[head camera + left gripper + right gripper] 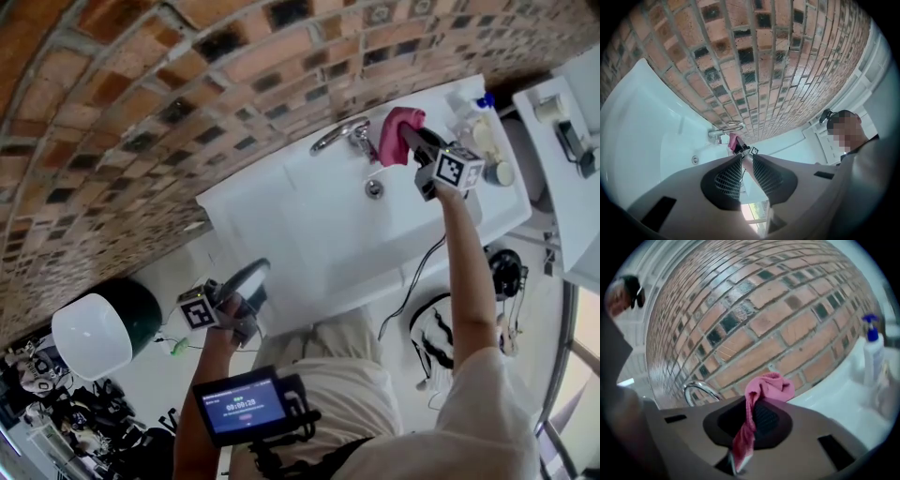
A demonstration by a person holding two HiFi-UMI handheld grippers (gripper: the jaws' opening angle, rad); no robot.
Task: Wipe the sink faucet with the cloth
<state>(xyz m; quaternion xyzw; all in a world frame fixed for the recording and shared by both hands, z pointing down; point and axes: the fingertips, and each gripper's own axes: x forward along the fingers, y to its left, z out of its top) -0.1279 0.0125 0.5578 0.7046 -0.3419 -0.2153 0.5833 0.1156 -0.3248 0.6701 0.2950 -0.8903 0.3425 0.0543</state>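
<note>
Pink cloth point(400, 131) pinched in right gripper's point(409, 141) closed jaws, just beside faucet point(339, 134) over white sink point(281, 225). Wiping looks about to start; next, press cloth onto spout. Left gripper point(246, 286) low, jaws apart, empty.

I log bright, even light on all three feeds, shadows soft, the white sink point(309, 216) nearly blown out. Both gripper views bow hard and go black at the corners; the right one's brick wall point(754, 329) is smeared soft.
</note>
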